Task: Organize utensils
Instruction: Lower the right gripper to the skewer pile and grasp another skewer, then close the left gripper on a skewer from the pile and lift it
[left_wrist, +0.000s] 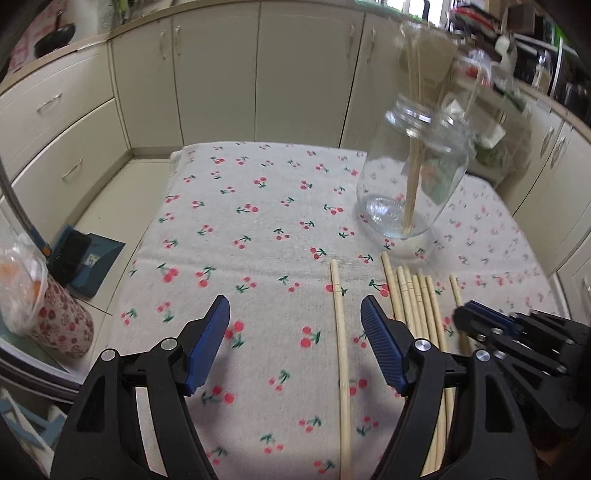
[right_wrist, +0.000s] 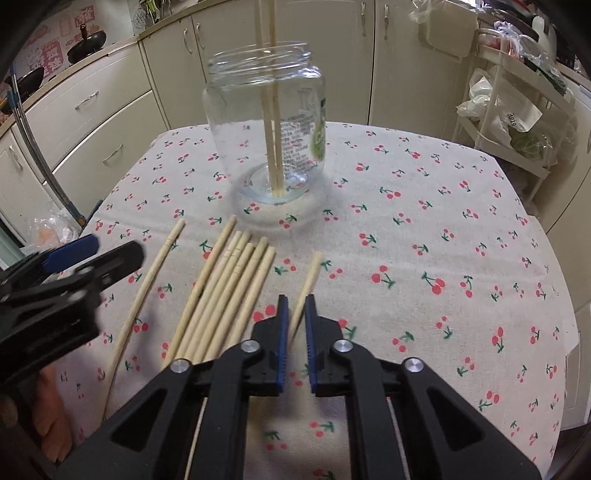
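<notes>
Left gripper (left_wrist: 295, 332) and right gripper (right_wrist: 294, 328): matching hand-held tools. Each has two black plastic arms with triangular cut-outs, round silver pivot screws near the finger bases, and flat blue fingers (left_wrist: 380, 343) with fine ribbed inner faces. Smaller silver bolts dot the linkage behind.

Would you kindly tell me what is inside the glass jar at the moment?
Two wooden chopsticks stand in the glass jar, tips on its base and tops rising past the rim. Otherwise it looks empty, though the label covers part of its far side.
</notes>
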